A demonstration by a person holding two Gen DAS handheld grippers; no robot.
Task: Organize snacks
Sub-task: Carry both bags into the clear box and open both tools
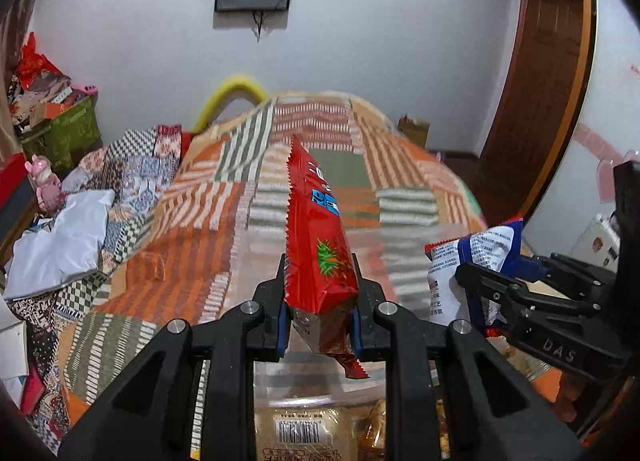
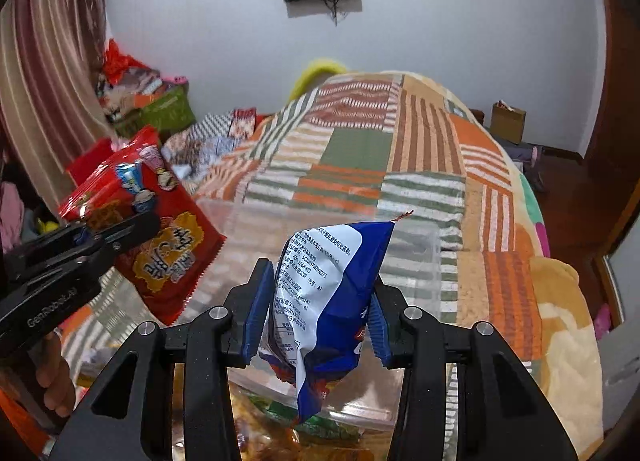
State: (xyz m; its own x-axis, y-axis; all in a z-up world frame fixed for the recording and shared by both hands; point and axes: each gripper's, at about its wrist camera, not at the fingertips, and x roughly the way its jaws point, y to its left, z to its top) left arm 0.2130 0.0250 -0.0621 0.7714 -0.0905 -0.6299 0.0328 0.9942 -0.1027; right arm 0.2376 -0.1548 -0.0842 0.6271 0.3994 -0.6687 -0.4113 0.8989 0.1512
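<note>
The red snack packet [image 1: 320,245] is sitting pinched between the jaws of the left gripper [image 1: 320,301], its long axis running away from the camera, the zigzag seal pointing toward the far wall. The blue-and-white snack packet [image 2: 320,301] is being squeezed by the right gripper [image 2: 318,313], standing roughly upright with one corner pointing up. Both packets are hanging above a clear plastic container [image 2: 416,245] lying on the bed's striped patchwork blanket [image 2: 400,165]; more wrapped snacks [image 1: 304,433] are showing beneath the grippers. To the left, a green basket [image 2: 168,113] of clutter is standing by the curtain [image 2: 44,93]. Counted: two held packets, two grippers, one container.
</note>
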